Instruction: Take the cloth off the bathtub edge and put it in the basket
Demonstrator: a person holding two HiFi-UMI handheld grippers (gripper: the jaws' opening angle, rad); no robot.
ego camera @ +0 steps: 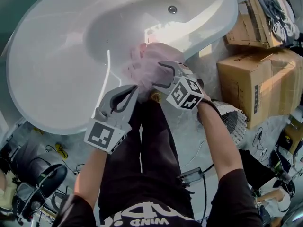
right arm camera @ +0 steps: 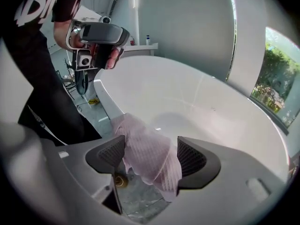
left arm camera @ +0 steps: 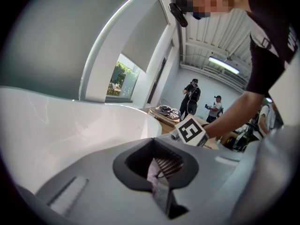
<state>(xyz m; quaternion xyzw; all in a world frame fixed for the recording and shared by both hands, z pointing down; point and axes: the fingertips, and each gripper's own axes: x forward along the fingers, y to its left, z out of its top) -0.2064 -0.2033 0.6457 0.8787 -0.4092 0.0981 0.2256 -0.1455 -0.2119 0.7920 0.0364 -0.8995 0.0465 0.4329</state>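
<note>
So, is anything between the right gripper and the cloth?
Nothing: the right gripper view shows the cloth draped over the bathtub edge, hanging directly between the right gripper's open jaws.

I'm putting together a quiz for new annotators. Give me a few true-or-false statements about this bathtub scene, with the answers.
1. The cloth is draped over the rim of the bathtub. True.
2. The right gripper is clamped shut with nothing between its jaws. False: its jaws stand wide apart, with the cloth between them.
3. Cardboard boxes stand beside the bathtub. True.
4. The bathtub is full of water. False: it is dry, and its drain shows bare.
</note>
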